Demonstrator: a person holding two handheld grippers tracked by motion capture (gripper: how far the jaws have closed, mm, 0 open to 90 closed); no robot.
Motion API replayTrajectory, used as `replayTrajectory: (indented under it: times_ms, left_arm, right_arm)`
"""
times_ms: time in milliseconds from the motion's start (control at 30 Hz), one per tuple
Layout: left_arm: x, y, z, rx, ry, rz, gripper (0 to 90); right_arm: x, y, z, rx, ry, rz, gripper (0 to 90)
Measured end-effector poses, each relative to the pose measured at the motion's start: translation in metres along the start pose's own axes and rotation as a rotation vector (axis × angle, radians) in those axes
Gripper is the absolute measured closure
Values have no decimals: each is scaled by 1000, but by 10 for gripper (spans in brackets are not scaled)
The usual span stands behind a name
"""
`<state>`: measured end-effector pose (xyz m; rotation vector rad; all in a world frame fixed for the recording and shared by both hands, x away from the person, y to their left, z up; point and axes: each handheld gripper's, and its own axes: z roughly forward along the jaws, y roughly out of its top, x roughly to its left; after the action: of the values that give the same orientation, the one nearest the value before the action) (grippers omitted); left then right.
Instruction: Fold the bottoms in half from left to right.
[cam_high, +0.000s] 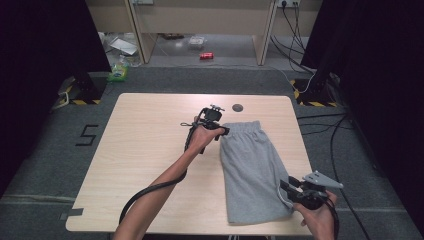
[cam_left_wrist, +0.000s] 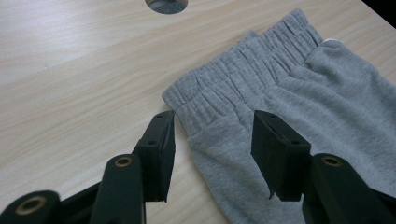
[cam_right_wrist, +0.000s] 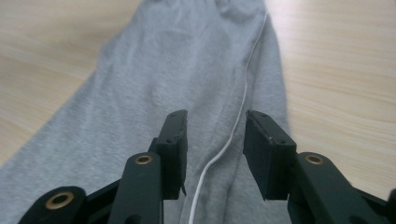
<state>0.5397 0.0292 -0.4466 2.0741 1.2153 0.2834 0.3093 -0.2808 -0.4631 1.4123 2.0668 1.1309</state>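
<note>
Nearest the person, the right gripper hangs over the hem end of the folded grey jersey shorts, its black, blocky jaws parted and gripping nothing; in the right gripper view soft fleece-like cloth lies beneath the gap, and a thin white cord runs along the fabric between the pads. The grey three-cornered plate rides on top of that gripper in the high view. The shorts lie flat as a long, narrow strip on the right half of the pale wood-grain counter, hem near the front edge, waistband pointing away. Further up, the left gripper sits at the waistband's left corner, jaws likewise released and pressing on nothing; in the left gripper view the ribbed, gathered elastic waistband shows its puckered ridges just ahead of the matte pads, which stand either side of the cloth's edge. A thick black cable trails back along the left forearm. Beyond the waistband a round grommet hole breaks the smooth counter top, with nothing between it and the cloth. Past the counter, on the grey floor, lie a red can and a green packet.
</note>
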Motion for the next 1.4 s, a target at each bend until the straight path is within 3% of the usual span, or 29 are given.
replayTrajectory:
  times_ms: [167, 333, 467, 500, 867, 1100, 1167, 1233, 1400]
  left_arm:
    - [3, -3, 2, 2, 0, -8, 484]
    - [6, -5, 3, 6, 1, -19, 474]
    - [9, -7, 3, 5, -1, -32, 469]
    - [9, -7, 3, 4, -1, -34, 466]
    - [12, -8, 0, 3, 1, -37, 467]
    - [12, -8, 0, 2, 0, -38, 468]
    - [13, -8, 1, 3, 3, -42, 468]
    - [14, -9, 1, 1, 3, -46, 468]
    - [18, -10, 1, 3, 12, -57, 467]
  right_arm:
    - [-1, 5, 28, 83, -10, -7, 571]
    - [-3, 8, 44, 150, -21, -17, 592]
    - [-5, 8, 50, 180, -26, -30, 704]
    - [-8, 7, 51, 191, -34, -36, 818]
    - [-35, 11, 32, 145, -71, -16, 864]
    - [-48, 2, 45, 198, -82, 14, 859]
    - [-50, 2, 44, 193, -70, 24, 785]
    - [-48, 3, 35, 175, -96, 39, 724]
    - [-38, -5, 7, 138, -101, 6, 639]
